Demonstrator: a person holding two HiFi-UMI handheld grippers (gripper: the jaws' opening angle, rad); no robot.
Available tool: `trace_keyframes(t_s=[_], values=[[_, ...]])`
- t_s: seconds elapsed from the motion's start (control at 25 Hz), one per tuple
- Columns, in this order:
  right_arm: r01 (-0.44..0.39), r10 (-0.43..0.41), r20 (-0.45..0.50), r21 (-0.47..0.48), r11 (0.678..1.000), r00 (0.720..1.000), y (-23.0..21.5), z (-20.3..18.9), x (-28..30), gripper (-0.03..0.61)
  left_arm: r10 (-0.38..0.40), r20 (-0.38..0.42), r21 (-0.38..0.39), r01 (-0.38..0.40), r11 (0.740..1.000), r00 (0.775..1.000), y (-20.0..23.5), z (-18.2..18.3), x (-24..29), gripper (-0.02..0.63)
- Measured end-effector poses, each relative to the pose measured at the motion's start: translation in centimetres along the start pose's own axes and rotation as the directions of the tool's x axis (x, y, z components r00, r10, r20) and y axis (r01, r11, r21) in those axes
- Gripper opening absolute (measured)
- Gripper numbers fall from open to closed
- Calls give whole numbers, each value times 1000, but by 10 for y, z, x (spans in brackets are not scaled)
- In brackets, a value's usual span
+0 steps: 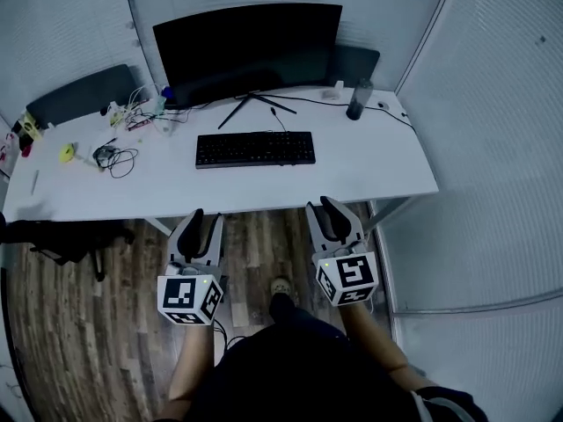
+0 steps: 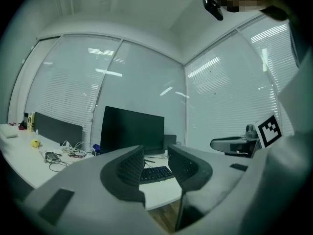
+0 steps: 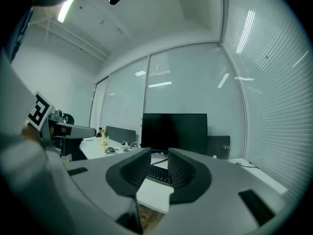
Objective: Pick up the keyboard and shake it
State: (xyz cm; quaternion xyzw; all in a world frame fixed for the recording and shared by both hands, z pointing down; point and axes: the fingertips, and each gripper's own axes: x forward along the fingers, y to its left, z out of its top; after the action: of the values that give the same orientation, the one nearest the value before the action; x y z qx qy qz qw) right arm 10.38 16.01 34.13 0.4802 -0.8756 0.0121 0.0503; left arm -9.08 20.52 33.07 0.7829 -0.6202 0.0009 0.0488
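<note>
A black keyboard [image 1: 255, 149] lies flat on the white desk [image 1: 378, 170], in front of the monitor stand. Both grippers hover over the floor just short of the desk's near edge, pointing level at it. My left gripper [image 1: 204, 218] is open with nothing between its jaws; through its gap I see the keyboard [image 2: 155, 173] further off. My right gripper [image 1: 324, 206] also stands open and empty, with the keyboard [image 3: 159, 174] visible past its narrow gap. Neither gripper touches the keyboard. Each shows in the other's view: the right gripper [image 2: 239, 143], the left gripper [image 3: 63, 130].
A dark monitor [image 1: 251, 47] stands behind the keyboard. A dark bottle [image 1: 356, 99] is at the back right. Tangled cables [image 1: 119, 156] and a small yellow thing [image 1: 67, 152] lie on the desk's left. A black chair base [image 1: 62, 236] sits below left. Blinds close in the corner.
</note>
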Motion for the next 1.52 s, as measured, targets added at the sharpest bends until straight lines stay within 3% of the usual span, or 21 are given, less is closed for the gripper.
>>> trace_keyframes(t_s=[0.32,0.84,1.28,1.52], values=[[-46,48,-69,27,999,996,-76,-21,112,133,101,-40,-23,-102,994,994,46,-12,112,156],[-63,78,-169,92,994,983,-111,-58,178,137,155,-146,-18,-160,987,977,76,-36,171,156],[11,4,-256,56,998,967,-132,-97,252,156,111,-233,-40,-124,991,966,146,-82,244,170],[64,-49,-357,30,998,933,-145,-131,295,167,52,-349,-58,-77,995,936,193,-124,292,193]])
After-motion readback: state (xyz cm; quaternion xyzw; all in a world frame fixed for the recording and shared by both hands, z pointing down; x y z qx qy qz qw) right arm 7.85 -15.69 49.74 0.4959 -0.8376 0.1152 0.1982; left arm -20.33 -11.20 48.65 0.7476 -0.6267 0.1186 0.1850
